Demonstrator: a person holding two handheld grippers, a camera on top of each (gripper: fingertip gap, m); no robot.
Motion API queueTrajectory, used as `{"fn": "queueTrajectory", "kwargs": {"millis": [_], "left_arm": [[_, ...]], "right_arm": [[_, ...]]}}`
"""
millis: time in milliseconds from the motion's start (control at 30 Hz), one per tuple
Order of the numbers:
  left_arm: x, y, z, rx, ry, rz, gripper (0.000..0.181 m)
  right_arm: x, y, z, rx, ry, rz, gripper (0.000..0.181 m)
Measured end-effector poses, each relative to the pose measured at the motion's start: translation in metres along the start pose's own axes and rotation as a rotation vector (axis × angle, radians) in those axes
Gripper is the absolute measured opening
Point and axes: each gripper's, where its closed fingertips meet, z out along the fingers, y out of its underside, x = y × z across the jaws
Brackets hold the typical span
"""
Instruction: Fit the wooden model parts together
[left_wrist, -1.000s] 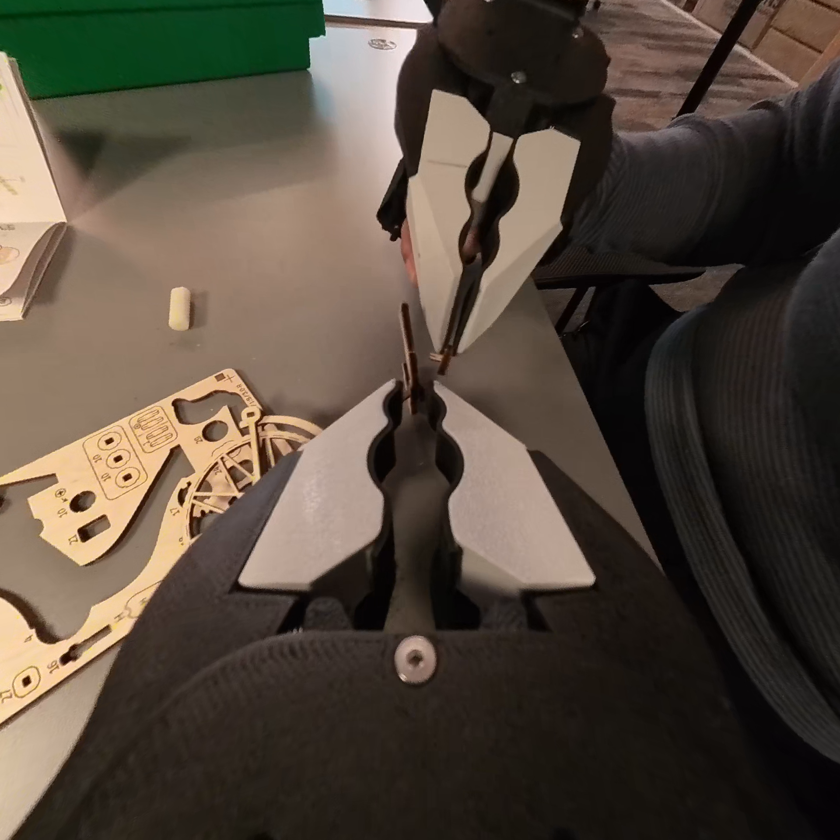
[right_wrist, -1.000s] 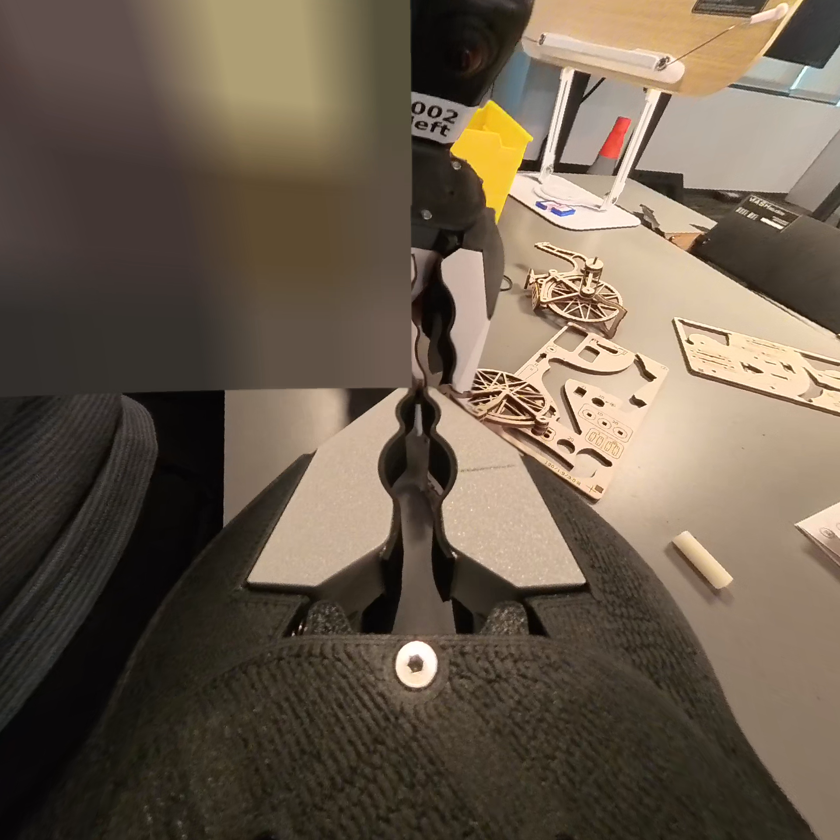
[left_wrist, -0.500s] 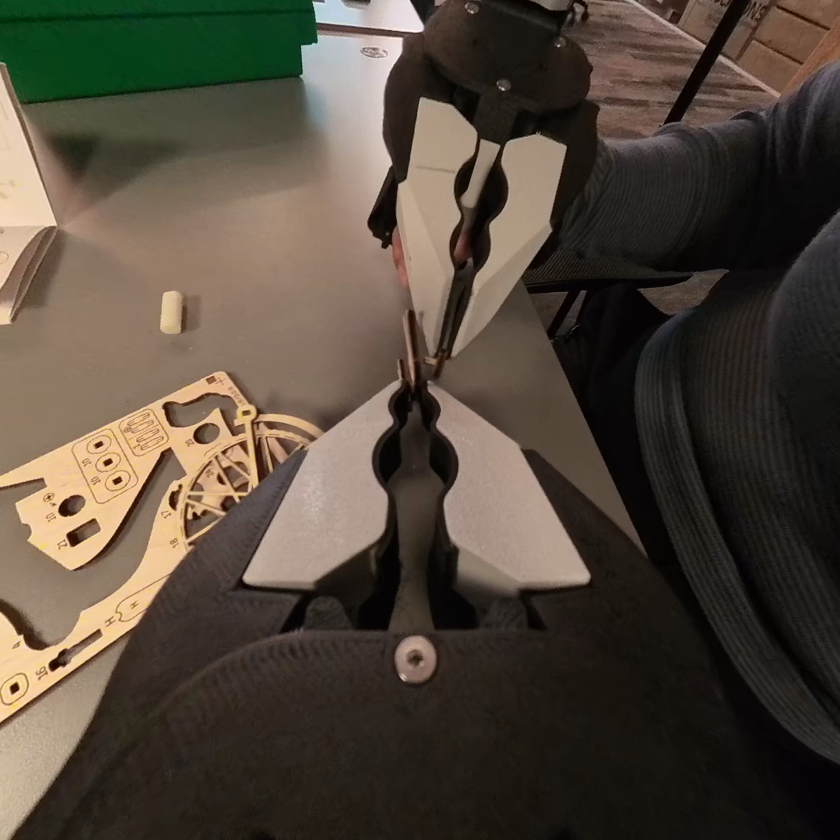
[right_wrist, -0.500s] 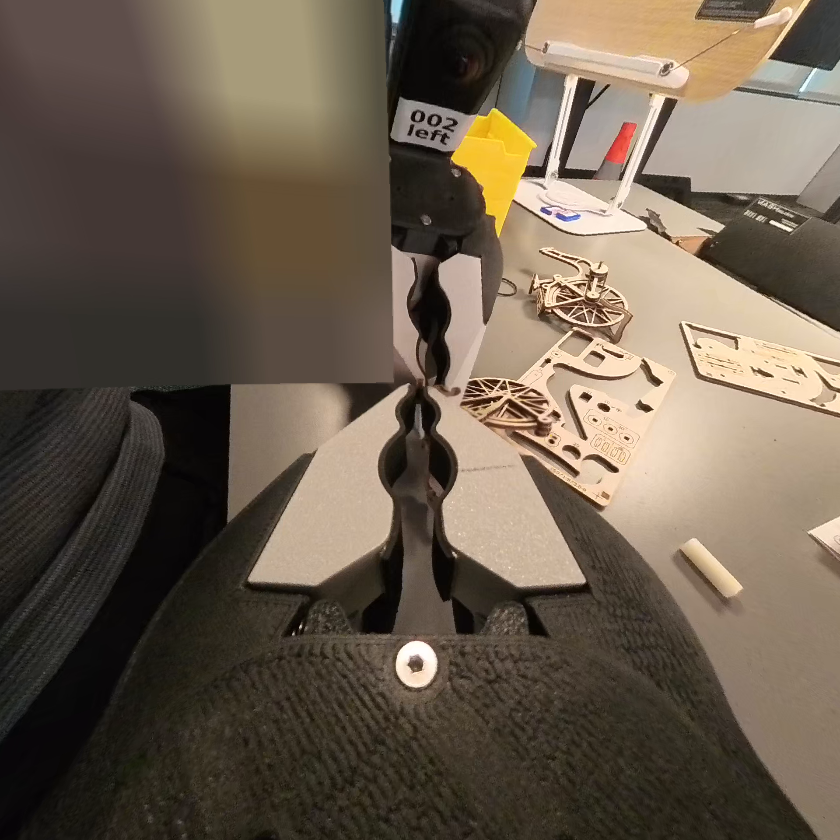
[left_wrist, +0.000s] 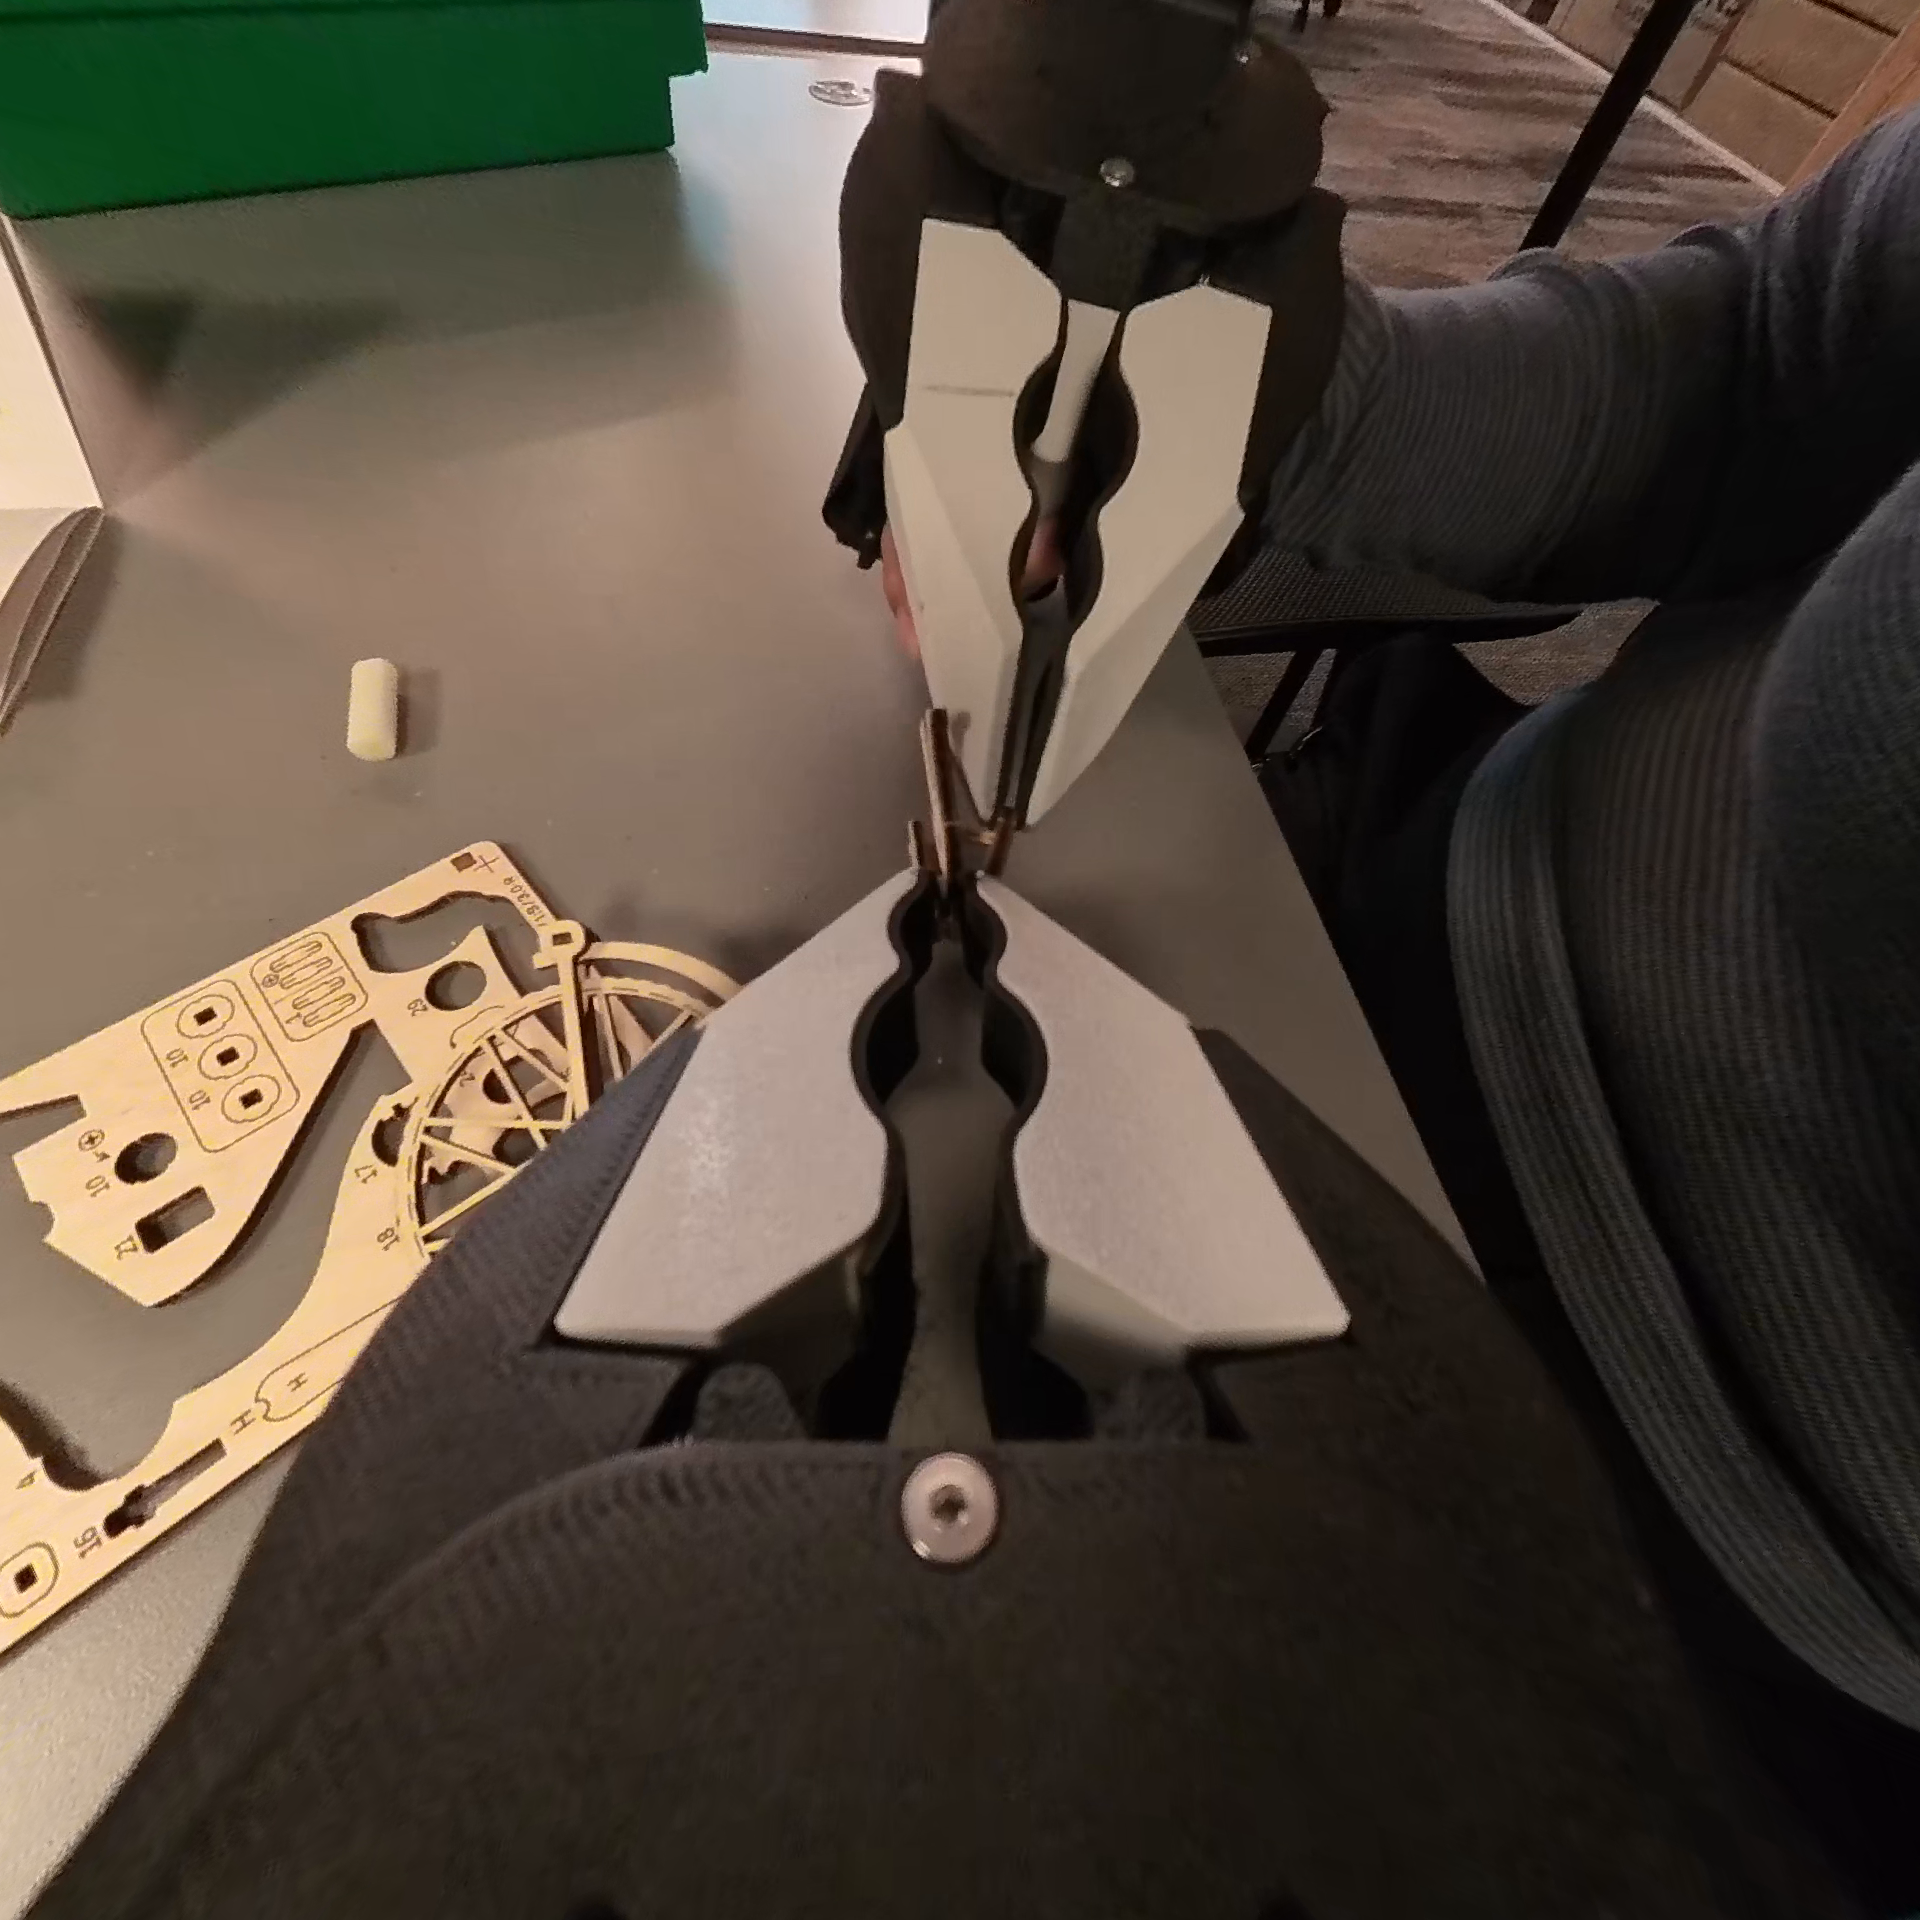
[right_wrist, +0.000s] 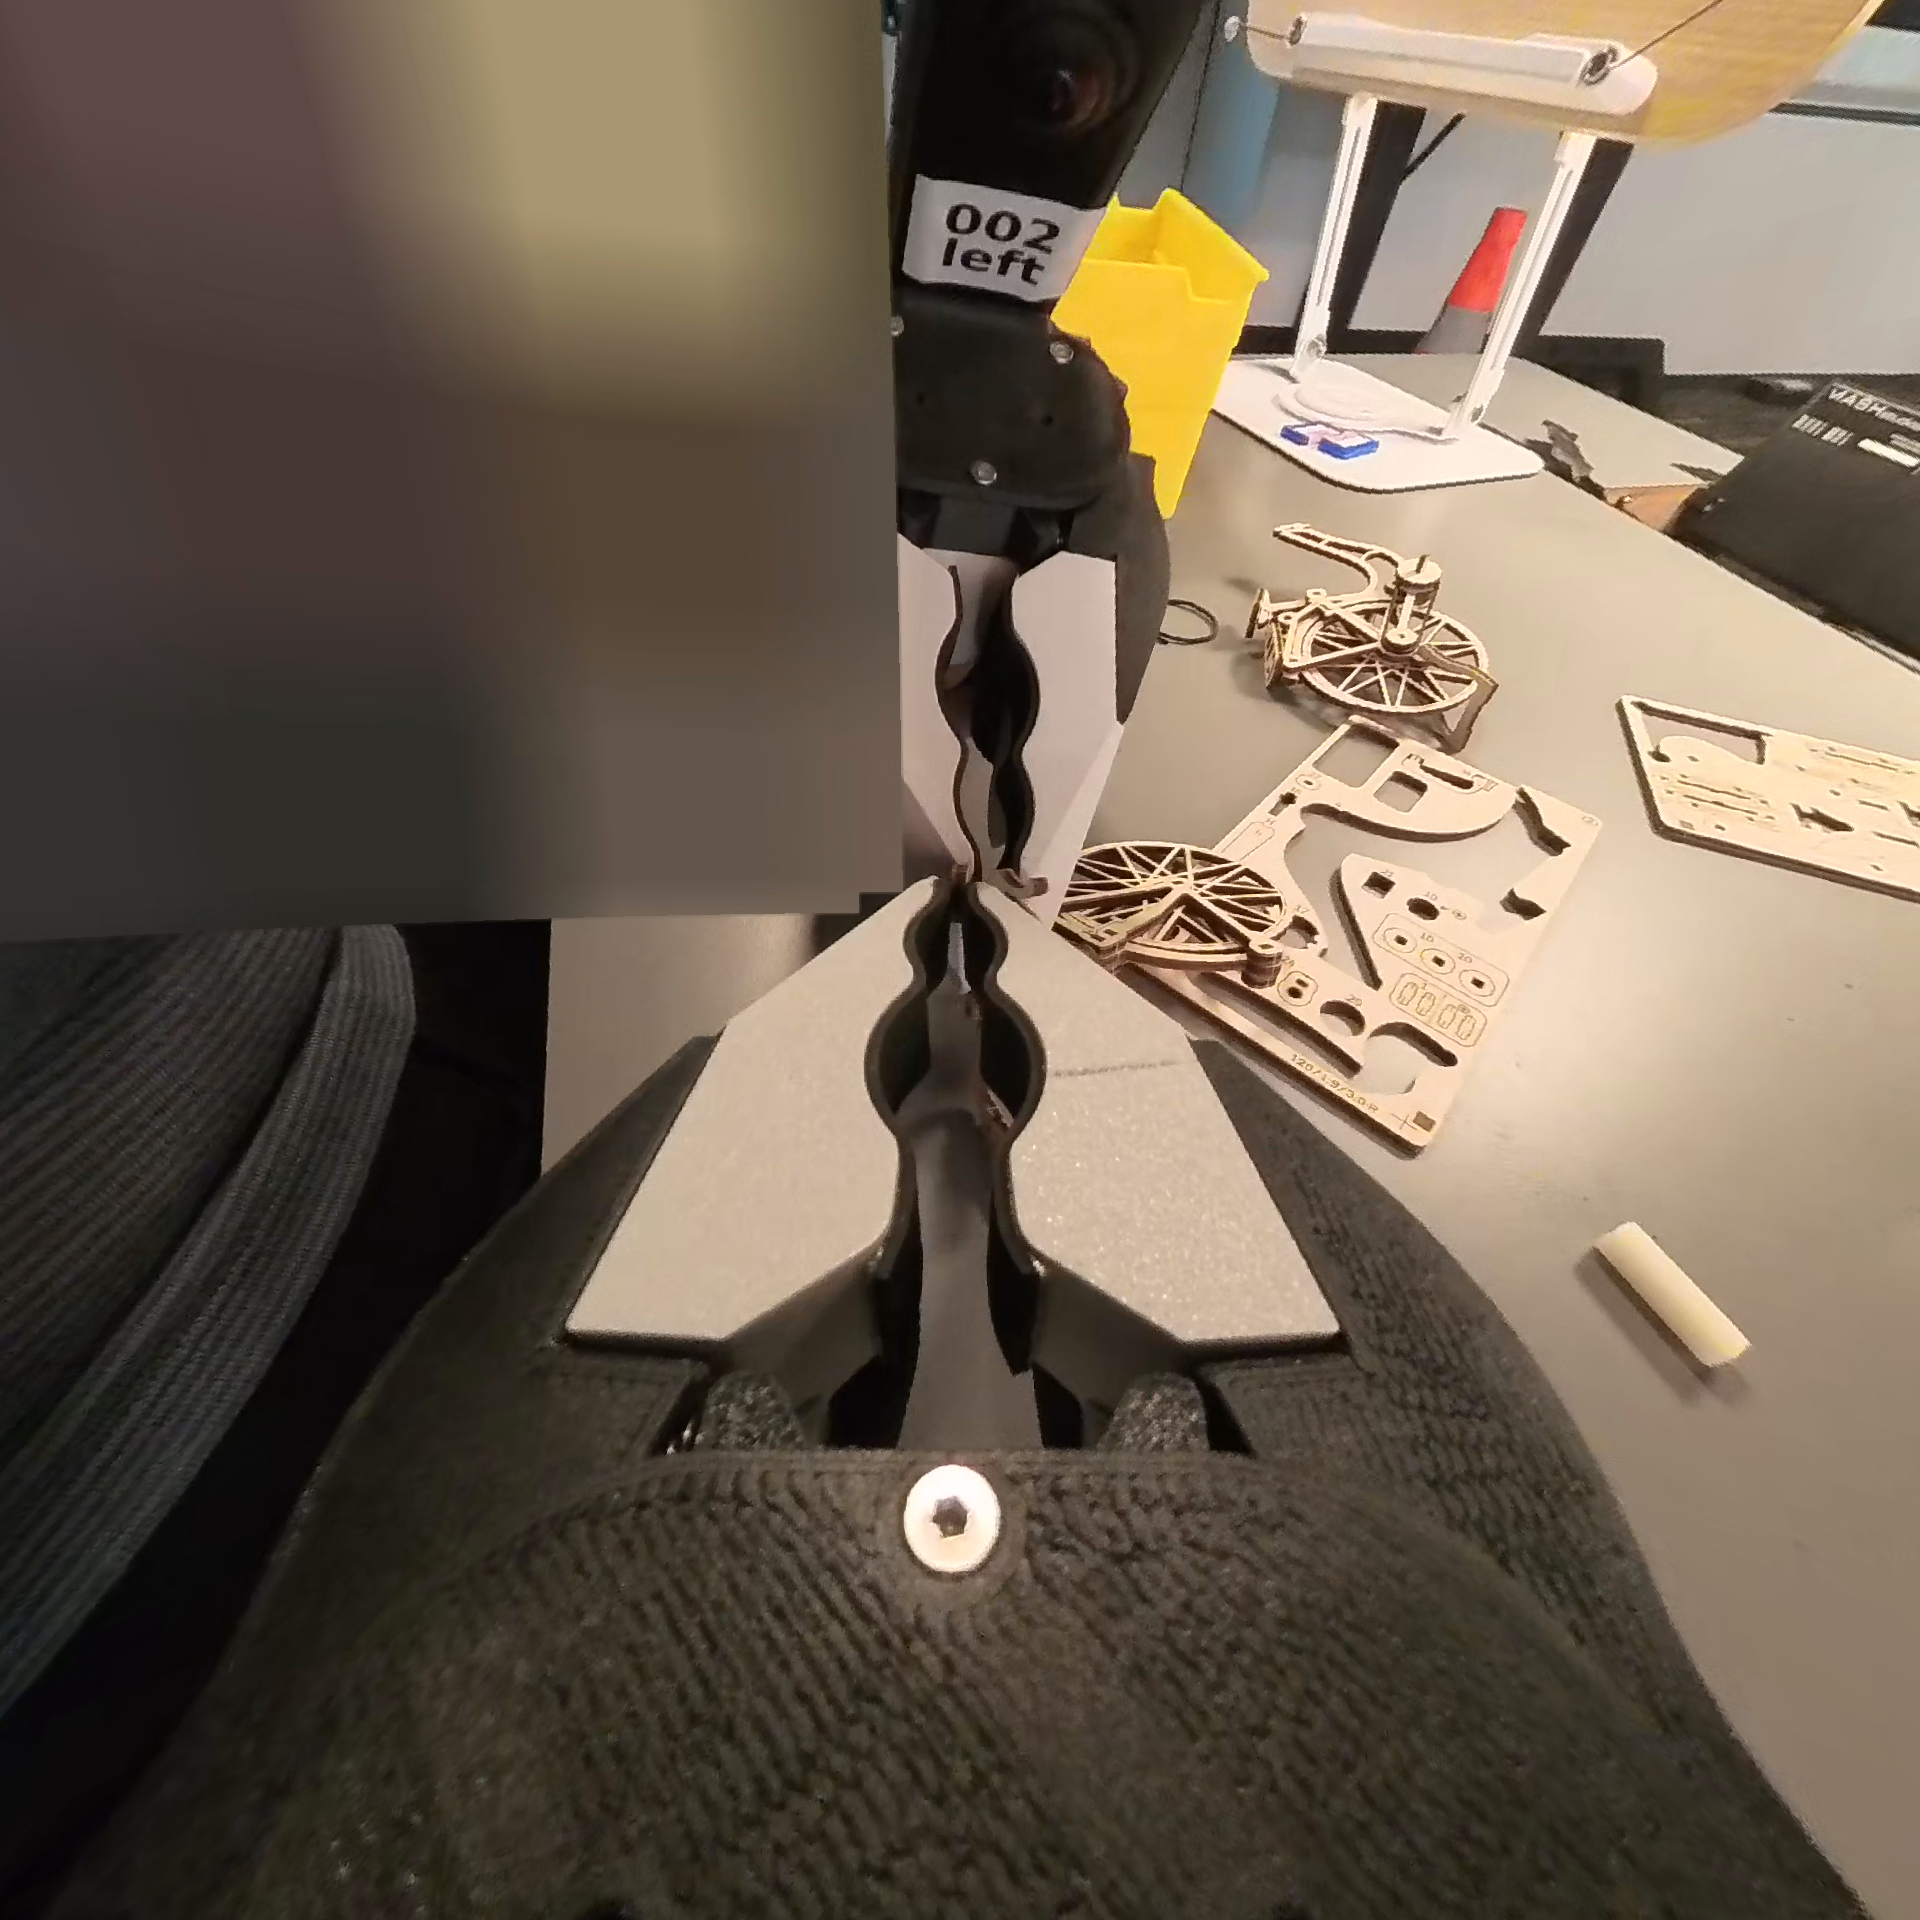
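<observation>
In the left wrist view my left gripper (left_wrist: 951, 883) is shut on a thin wooden strip (left_wrist: 940, 779) that stands up from its tips. My right gripper (left_wrist: 1013, 821) comes down from above, shut on a small wooden piece (left_wrist: 985, 831) that touches the strip. In the right wrist view my right gripper (right_wrist: 961, 891) is shut, with a pale sliver of wood (right_wrist: 954, 940) between its jaws. The left gripper (right_wrist: 987, 868) meets it tip to tip, with a small hooked wooden part (right_wrist: 1023, 883) at its tips. Both are held above the table's near edge.
A cut-out wooden sheet (left_wrist: 208, 1091) and a spoked wheel (left_wrist: 540, 1060) lie to the left. There is also a white cylinder (left_wrist: 374, 712) and a green box (left_wrist: 343, 83). A half-built wooden model (right_wrist: 1371, 644), a second sheet (right_wrist: 1787, 800), a yellow bin (right_wrist: 1153, 332) and a white stand (right_wrist: 1403, 416) are farther off.
The two grippers have closed the gap between them. Their wooden parts, apart a second ago, now touch at the tips.
</observation>
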Motion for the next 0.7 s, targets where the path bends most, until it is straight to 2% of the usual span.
{"fn": "queueTrajectory", "kwargs": {"millis": [267, 467, 567, 700], "left_arm": [[0.001, 0.001, 0.000, -0.003, 0.005, 0.009, 0.003], [0.004, -0.002, -0.002, 0.019, 0.039, -0.003, 0.004], [0.008, -0.015, -0.007, 0.108, 0.109, -0.093, 0.004], [0.004, -0.029, -0.015, 0.220, 0.114, -0.155, 0.003]], "right_arm": [[-0.001, 0.000, -0.001, 0.001, -0.030, 0.027, 0.000], [-0.001, -0.001, -0.002, 0.021, -0.068, 0.116, 0.000], [-0.002, -0.013, -0.006, 0.112, -0.084, 0.177, 0.000], [0.001, -0.035, -0.012, 0.274, -0.060, 0.280, 0.000]]}}
